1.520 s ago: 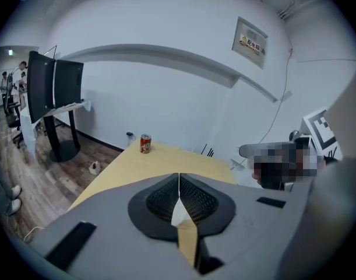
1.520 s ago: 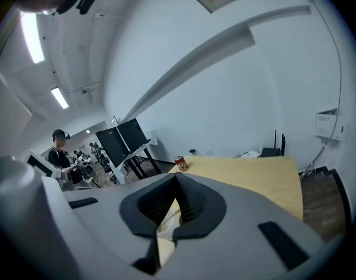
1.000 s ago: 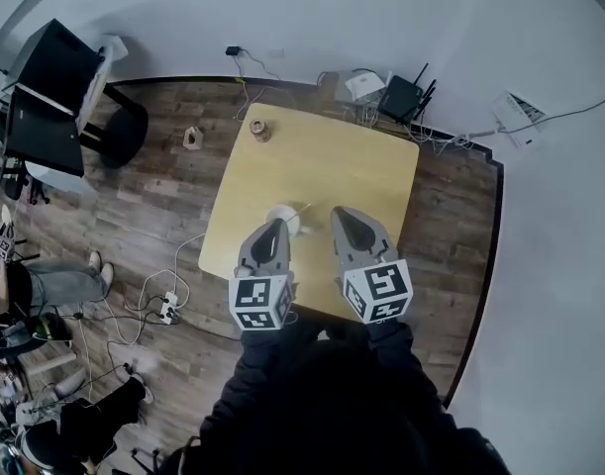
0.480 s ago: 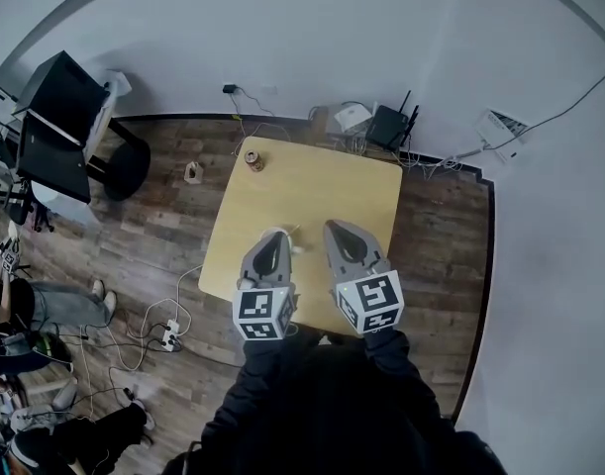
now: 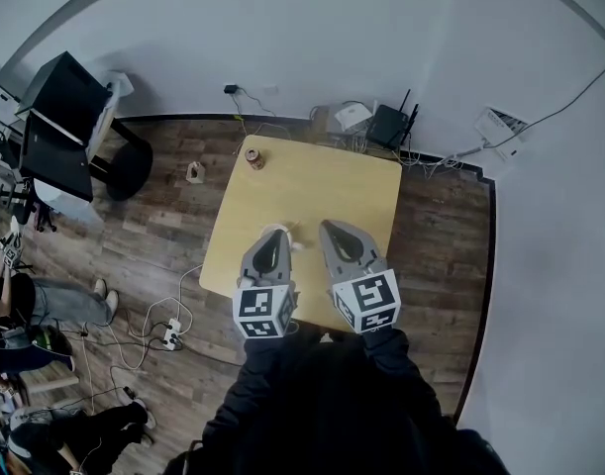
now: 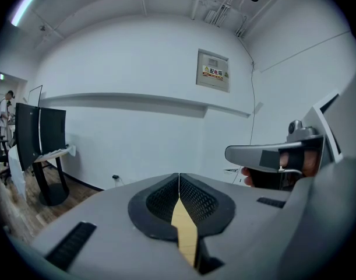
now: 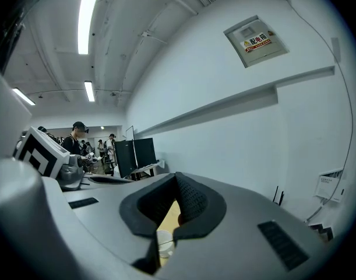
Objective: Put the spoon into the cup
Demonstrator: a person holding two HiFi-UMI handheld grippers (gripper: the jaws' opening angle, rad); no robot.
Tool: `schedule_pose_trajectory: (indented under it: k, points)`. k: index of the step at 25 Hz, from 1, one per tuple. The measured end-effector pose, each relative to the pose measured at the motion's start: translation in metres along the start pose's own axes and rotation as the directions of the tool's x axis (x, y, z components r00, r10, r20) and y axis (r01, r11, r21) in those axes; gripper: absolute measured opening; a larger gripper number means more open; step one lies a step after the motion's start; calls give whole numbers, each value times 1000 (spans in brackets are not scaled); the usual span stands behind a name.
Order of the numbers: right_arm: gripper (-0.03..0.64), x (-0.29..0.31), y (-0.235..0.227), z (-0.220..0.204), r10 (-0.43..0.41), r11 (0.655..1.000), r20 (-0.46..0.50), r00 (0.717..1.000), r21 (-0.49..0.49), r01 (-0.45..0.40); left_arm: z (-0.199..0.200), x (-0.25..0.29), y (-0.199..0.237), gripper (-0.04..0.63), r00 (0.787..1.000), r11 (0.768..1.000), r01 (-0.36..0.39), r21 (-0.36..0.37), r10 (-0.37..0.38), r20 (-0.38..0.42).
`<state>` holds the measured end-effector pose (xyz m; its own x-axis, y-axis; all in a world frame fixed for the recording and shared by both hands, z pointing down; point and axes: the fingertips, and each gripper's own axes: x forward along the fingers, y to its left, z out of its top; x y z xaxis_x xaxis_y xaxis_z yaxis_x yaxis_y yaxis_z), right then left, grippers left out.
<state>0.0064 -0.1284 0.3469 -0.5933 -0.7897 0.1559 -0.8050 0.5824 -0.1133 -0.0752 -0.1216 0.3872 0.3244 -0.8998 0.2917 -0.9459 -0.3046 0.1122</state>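
Left tongs, right tongs both pinched shut, empty. Cup on bench just beyond left tongs: likely light. Spoon, seemingly in cup: likely stiff, slick; pinch mid-handle.

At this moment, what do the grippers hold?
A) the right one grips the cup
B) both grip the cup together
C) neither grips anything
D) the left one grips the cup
C: in their own views the left gripper and the right gripper each show jaws together with nothing between them.

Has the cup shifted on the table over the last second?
No. In the head view the cup keeps its spot near the table's left edge.
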Motion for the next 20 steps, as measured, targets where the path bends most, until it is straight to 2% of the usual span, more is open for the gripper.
schedule_pose_trajectory:
  k: [20]
  points:
    - [21, -11, 11, -22, 4, 1000, -32, 999, 12, -3, -25, -13, -8, 34, 999, 1000, 9, 1, -9, -44]
